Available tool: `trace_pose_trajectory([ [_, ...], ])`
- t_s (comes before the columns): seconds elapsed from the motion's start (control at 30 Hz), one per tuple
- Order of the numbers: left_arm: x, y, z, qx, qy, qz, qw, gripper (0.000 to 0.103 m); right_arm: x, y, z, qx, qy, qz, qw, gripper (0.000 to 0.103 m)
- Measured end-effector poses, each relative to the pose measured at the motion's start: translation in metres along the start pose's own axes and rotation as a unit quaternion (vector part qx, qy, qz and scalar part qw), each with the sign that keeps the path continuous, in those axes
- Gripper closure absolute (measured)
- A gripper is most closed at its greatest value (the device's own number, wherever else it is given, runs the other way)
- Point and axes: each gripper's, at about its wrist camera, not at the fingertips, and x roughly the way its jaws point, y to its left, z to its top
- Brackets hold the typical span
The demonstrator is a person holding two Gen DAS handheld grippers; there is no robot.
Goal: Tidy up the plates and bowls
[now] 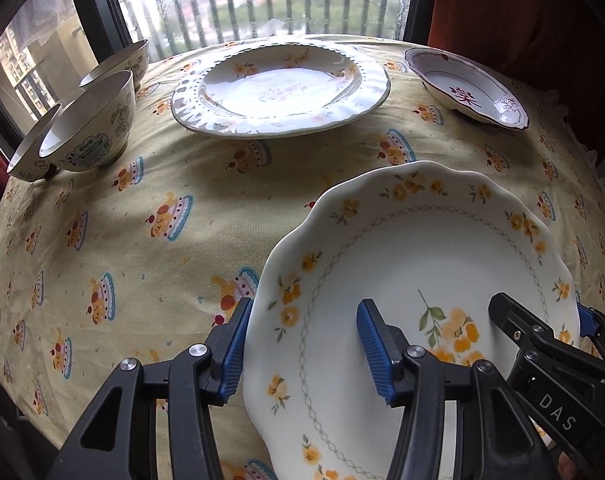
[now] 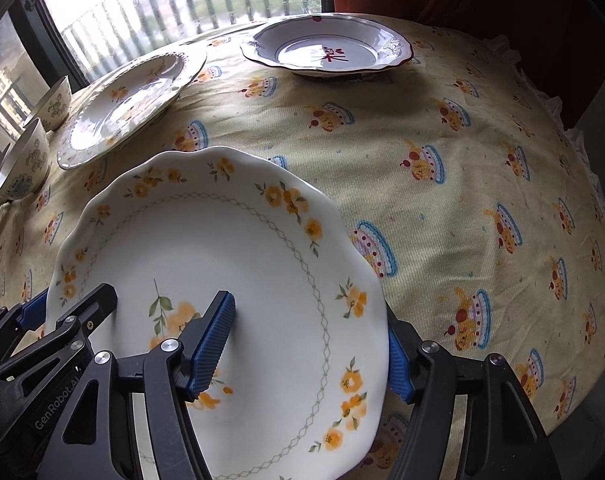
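Here, a round table covered by a yellow tablecloth (image 1: pixel 174 248) printed with small cakes is seen from 2 wrist cameras, with a barred window (image 1: pixel 262 4) behind it.

At the far left, 3 patterned bowls (image 1: pixel 90 124) are grouped near the table's edge, close together. Just right of them, toward the back, a wide plate with a beaded rim (image 1: pixel 280 88) is laid flat. Further right, near the back right edge, a smaller red-trimmed dish (image 1: pixel 466 88) is set, well apart from the bowls.

In the foreground, a scalloped white plate with yellow flowers (image 1: pixel 442 248) is found between both grippers. The left gripper (image 1: pixel 302 360) is placed at the plate's left edge: 1 blue pad is seen outside the rim and the other over the plate's inner face, with the rim between them. The fingers are parted by a clear gap, and whether the pads press the rim cannot be told.

In the right wrist view, the same flowered plate (image 2: pixel 242 240) is shown at the lower left, and the right gripper (image 2: pixel 310 348) is set astride its right edge in the same way, 1 pad inside and 1 outside. Its jaws also stand apart; contact with the rim cannot be confirmed. Whether the plate is lifted or resting on the cloth cannot be told.
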Motion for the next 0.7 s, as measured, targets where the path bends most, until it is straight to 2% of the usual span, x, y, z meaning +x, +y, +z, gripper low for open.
trace_pose_trajectory([
  [0.13, -0.004, 0.015, -0.003, -0.004, -0.003, -0.007, 1.0000, 0.049, -0.003, 0.014, -0.001, -0.008, -0.002, -0.005, 1.000, 0.033],
  [0.33, -0.012, 0.042, -0.003, -0.003, -0.015, 0.007, 0.9999, 0.049, -0.008, 0.043, -0.001, -0.011, -0.008, -0.005, 1.000, 0.033],
  [0.7, -0.015, 0.129, 0.005, -0.015, -0.022, 0.018, 0.9995, 0.049, -0.013, 0.125, -0.001, -0.006, -0.017, -0.001, 1.000, 0.039],
])
